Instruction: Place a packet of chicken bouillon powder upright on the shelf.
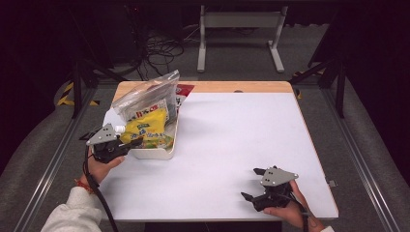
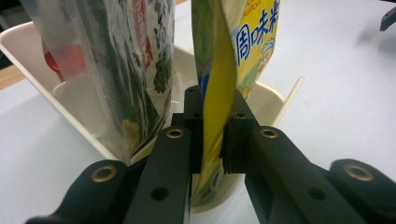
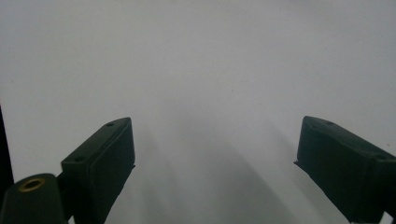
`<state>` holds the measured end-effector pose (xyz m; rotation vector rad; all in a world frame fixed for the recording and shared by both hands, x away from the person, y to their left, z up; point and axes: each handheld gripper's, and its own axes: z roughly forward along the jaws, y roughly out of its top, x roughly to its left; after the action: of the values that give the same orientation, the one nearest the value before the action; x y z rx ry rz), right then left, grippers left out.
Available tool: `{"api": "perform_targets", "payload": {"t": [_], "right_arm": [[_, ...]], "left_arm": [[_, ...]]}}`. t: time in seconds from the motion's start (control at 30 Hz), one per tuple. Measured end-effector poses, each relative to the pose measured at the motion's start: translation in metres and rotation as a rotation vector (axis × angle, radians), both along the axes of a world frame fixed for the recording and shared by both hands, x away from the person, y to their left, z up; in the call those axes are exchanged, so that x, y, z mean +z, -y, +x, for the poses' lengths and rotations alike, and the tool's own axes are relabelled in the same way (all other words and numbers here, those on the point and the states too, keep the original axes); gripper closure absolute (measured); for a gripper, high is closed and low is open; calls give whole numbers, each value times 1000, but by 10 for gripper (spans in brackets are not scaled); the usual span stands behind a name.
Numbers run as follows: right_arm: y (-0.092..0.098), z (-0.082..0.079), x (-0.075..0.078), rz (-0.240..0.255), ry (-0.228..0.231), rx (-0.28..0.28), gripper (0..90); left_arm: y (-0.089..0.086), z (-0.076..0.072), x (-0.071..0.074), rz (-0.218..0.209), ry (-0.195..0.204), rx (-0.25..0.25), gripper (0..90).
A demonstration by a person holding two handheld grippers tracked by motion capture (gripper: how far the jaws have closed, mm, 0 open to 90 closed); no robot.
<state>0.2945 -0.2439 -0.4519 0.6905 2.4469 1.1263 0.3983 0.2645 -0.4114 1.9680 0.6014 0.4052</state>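
A cream bin stands at the table's left side with snack packets in it. My left gripper is at the bin's near left corner, shut on the lower edge of a yellow snack bag. In the left gripper view the yellow snack bag stands edge-on, pinched between the two black pads. A clear zip bag with printed packets leans in the bin behind it; the same clear zip bag is left of the yellow one. My right gripper rests near the table's front right, open, nothing between its fingers.
The white table top stretches bare between the bin and my right gripper. A wooden strip runs along the far edge. Beyond the table are metal frame legs and cables on the floor.
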Motion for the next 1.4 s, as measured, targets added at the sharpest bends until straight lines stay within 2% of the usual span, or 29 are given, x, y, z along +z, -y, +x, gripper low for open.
{"api": "perform_targets", "payload": {"t": [0.53, 0.9, 1.07, 1.23, 1.33, 1.4], "right_arm": [[0, 0, 0, -2, 1, 1, 115], [0, 0, 0, -1, 3, 1, 117], [1, 0, 1, 0, 7, -2, 119], [0, -1, 2, 1, 20, -1, 122], [1, -1, 2, 4, 20, -2, 125], [1, -1, 3, 4, 21, -4, 126]], "left_arm": [[-1, -1, -3, 0, 6, -2, 827], [-1, -1, -4, -33, 0, 13, 814], [0, -4, 0, -36, 16, 17, 803], [0, -5, 1, -62, 21, 26, 791], [-1, -7, 4, -62, 34, 35, 778], [-3, -10, 8, -78, 49, 50, 753]]}}
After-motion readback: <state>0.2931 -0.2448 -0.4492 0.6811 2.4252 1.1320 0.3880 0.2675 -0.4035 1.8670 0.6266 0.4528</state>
